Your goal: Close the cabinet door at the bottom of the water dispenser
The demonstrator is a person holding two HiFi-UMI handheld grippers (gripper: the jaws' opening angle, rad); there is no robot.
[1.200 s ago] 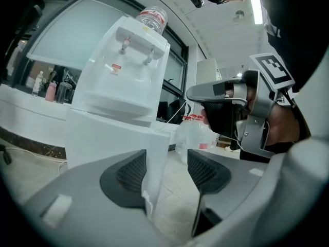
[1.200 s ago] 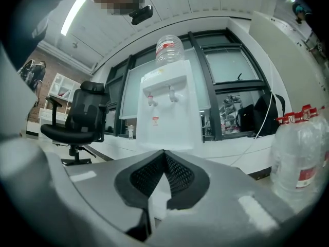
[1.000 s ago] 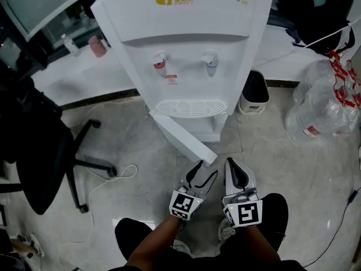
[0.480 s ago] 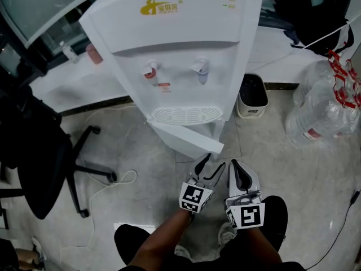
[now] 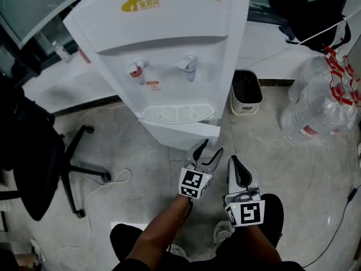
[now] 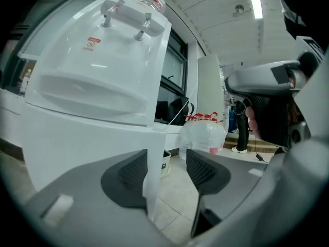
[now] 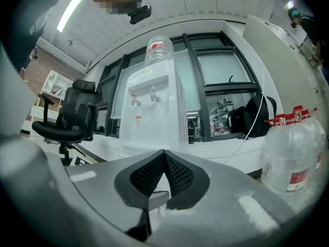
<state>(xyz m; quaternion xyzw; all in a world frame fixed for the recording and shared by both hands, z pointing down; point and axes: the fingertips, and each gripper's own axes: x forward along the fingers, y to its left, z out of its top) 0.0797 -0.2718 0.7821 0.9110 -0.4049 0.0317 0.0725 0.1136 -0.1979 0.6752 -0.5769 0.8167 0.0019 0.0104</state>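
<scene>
In the centre, the left gripper (image 5: pixel 209 151), jaws apart, has the cabinet door (image 5: pixel 190 133) edge between them, probably for pushing it shut; the right gripper (image 5: pixel 233 163), jaws together, stays idle beside it.

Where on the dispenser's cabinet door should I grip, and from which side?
Grip the cabinet door by its free vertical edge, coming from the front. The panel is thin and stands ajar, hinged at its other side, so the left hand-held gripper can straddle that edge with open jaws.
</scene>
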